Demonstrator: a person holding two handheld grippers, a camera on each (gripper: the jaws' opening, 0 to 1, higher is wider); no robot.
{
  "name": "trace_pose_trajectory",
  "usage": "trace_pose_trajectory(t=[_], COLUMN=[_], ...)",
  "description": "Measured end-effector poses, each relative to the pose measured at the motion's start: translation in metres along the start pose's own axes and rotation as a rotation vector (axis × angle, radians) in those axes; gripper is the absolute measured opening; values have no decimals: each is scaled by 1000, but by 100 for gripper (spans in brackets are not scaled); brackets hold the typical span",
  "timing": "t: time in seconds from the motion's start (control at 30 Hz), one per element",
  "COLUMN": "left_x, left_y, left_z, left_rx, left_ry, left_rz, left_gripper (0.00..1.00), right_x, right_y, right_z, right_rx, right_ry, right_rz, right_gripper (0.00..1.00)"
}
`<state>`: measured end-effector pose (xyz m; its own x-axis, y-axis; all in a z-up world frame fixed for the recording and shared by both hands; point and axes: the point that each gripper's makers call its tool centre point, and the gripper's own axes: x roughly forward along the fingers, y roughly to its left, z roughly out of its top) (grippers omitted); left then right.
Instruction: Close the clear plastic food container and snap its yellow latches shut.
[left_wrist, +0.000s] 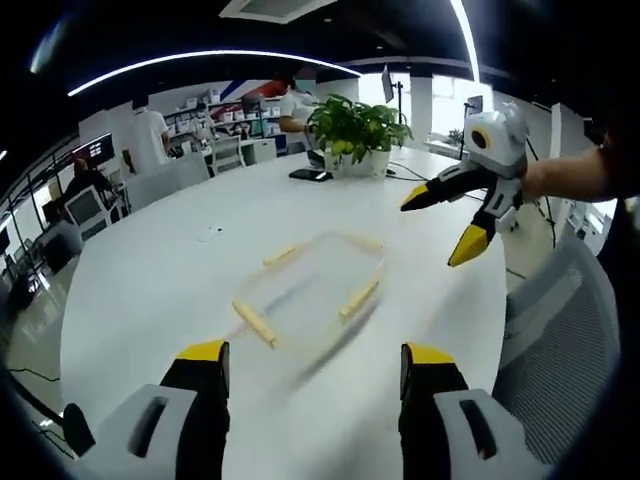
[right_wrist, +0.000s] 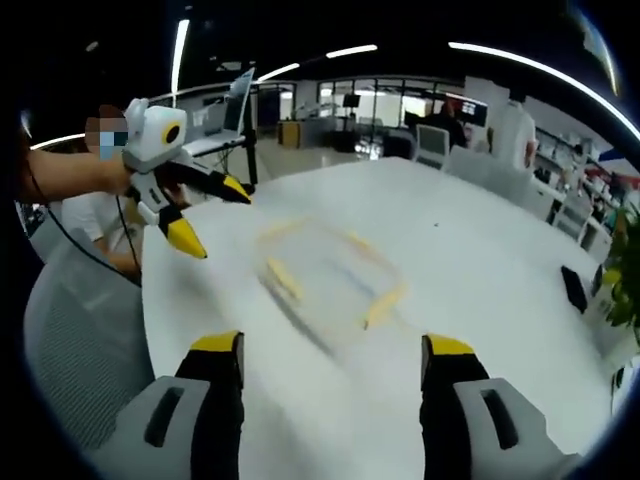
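A clear plastic food container (left_wrist: 312, 290) with yellow latches (left_wrist: 255, 322) on its sides lies on the white table (left_wrist: 170, 280), blurred by motion. My left gripper (left_wrist: 315, 365) hovers open just in front of it, with nothing between its yellow-tipped fingers. In the left gripper view the right gripper (left_wrist: 442, 222) hangs open above the table, to the right of the container. In the right gripper view the container (right_wrist: 330, 275) sits ahead of my open right gripper (right_wrist: 335, 360), and the left gripper (right_wrist: 215, 215) is open at the upper left, held by a hand.
A potted plant (left_wrist: 355, 130) and a dark phone (left_wrist: 310, 175) stand at the table's far side. A grey mesh chair (left_wrist: 560, 340) is at the table's right edge. People and desks fill the office behind. The phone (right_wrist: 574, 288) lies at the right in the right gripper view.
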<state>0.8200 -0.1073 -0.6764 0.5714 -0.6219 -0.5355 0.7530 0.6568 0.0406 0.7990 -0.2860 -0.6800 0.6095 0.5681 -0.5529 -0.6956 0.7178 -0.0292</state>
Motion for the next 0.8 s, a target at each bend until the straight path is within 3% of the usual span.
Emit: trace_pose_trajectory(t=[0.47,0.8], left_x=[-49,-69], left_y=[-24,-32], left_z=[-11,-12], left_rx=[-75,-70], left_ry=[-52,-74], left_rz=[52,74], left_gripper=[80,93], right_x=[-47,-65], right_y=[15,18], right_z=[-14,-25], right_rx=[41,65], right_ry=[-38,-52], right_rz=[-58,-91], right_gripper=[82,90])
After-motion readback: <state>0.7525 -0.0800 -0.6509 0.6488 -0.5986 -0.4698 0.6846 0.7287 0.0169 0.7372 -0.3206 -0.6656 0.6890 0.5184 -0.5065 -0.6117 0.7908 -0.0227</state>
